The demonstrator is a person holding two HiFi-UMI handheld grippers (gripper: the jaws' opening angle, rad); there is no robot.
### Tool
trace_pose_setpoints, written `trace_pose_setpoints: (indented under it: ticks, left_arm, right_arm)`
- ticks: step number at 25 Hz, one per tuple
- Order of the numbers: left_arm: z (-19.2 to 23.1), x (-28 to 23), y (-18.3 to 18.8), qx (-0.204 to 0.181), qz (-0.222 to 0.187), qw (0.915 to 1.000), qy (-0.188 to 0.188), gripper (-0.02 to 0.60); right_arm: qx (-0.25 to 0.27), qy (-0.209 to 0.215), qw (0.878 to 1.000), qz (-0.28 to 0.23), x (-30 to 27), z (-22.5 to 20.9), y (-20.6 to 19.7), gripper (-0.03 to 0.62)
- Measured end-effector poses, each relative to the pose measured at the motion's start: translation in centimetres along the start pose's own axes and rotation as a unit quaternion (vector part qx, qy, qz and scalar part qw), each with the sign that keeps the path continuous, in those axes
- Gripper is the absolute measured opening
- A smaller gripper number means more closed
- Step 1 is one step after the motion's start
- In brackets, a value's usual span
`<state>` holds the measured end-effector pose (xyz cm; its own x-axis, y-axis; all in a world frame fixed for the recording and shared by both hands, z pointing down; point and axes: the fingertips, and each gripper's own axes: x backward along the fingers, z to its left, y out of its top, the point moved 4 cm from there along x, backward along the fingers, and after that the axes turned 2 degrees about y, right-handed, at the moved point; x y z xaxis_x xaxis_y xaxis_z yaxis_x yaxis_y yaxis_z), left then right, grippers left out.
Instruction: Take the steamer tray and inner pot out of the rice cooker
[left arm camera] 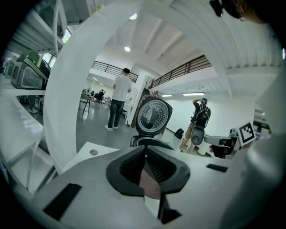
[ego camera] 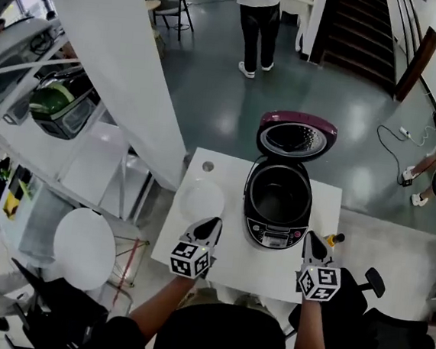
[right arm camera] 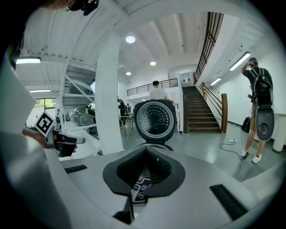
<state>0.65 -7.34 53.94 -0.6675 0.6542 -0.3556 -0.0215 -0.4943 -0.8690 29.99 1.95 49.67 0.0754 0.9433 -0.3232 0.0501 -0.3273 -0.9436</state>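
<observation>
Cooker (ego camera: 274, 233) open, frame centre, pot (ego camera: 278, 193) inside; left gripper (ego camera: 212, 222), right gripper (ego camera: 310, 237) both clenched, empty, flanking; advice: open jaws, pinch opposite rim points, lift level.

The rice cooker (ego camera: 275, 227) stands upright on the white table (ego camera: 225, 263), its control panel facing the person and its maroon lid (ego camera: 296, 135) swung fully open at the back, showing a dimpled silver underside. The dark inner pot (ego camera: 278, 195) still sits in the cooker body and looks empty. A round white steamer tray (ego camera: 202, 200) lies flat on the table just left of the cooker.
</observation>
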Motion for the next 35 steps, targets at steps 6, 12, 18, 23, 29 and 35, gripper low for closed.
trace_pose_setpoints:
  ticks: [6,12,18,23,29,35]
  left_arm:
    - [-3.2,-3.6,-0.4,-0.005,0.0,0.9992,0.039,0.017]
    - [-6.5,-7.1,0.1,-0.031,0.002,0.9972,0.068,0.017]
    - [-5.4,-10.1,2.3,-0.043,0.02,0.9968,0.065,0.017]
    - [-3.8,-13.5,3.2,-0.041,0.034,0.998,0.035,0.018]
    - [-2.7,-17.9,2.3,-0.051,0.069,0.9963,0.003,0.02]
    - [-1.6,-20.9,1.5,-0.054,0.094,0.994,0.012,0.179]
  right_arm:
    - [-0.008,-0.016,1.0,0.021,-1.9,-6.3,-0.2,0.002]
    - [0.001,0.05,0.998,0.033,-4.9,-8.7,-0.8,0.002]
    - [-0.006,0.064,0.996,0.063,-9.1,-8.6,-1.2,0.005]
    - [-0.002,0.046,0.994,0.096,-12.0,-9.1,-1.9,0.005]
    - [0.001,0.031,0.99,0.141,-14.8,-10.7,-3.3,0.005]
    - [0.028,0.034,0.982,0.183,-17.5,-10.7,-4.8,0.07]
